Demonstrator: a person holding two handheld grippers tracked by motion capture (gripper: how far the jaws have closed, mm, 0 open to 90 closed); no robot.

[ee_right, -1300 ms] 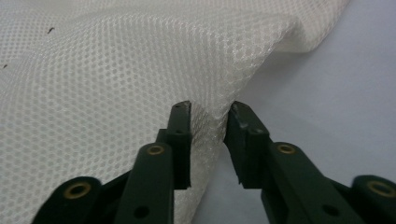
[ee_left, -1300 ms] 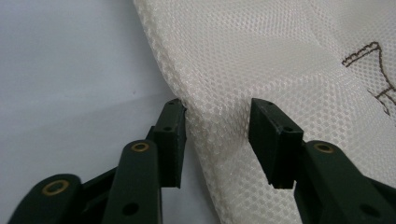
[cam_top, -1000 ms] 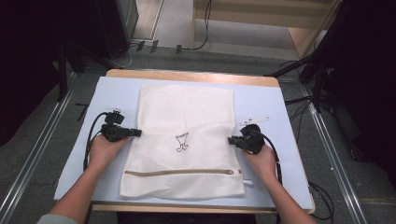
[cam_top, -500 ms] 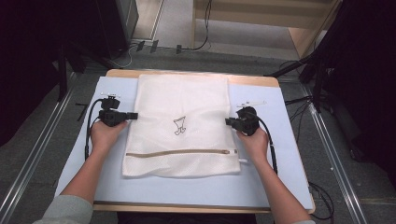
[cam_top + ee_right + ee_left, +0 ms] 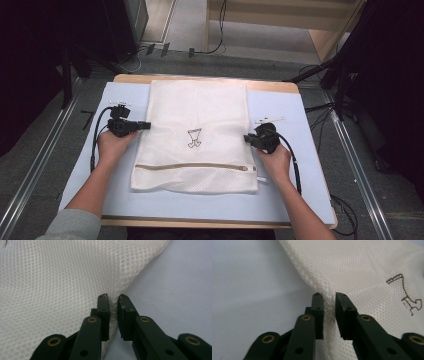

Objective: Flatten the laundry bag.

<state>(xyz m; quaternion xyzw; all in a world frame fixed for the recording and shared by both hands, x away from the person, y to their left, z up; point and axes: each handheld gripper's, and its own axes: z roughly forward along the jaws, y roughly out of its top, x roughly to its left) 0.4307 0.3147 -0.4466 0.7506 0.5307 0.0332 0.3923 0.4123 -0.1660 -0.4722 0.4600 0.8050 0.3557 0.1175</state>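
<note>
1. At either side edge of the white mesh laundry bag [image 5: 196, 135], the left gripper [image 5: 144, 125] and right gripper [image 5: 248, 138] each pinch a fold of mesh, likely to shift it evenly.
2. Bag lies flat, centred on the blue-covered surface [image 5: 290, 200], zipper [image 5: 192, 166] nearest the person.
3. Beside the bag, nothing obstructs; cables [image 5: 295, 170] trail behind.

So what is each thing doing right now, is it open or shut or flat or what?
Mesh bag: lying flat on the mat, both side edges pinched.
Zipper: closed.
Left gripper: shut on the bag's edge.
Right gripper: shut on the bag's other edge.
Blue mat: spread flat over the table.
</note>
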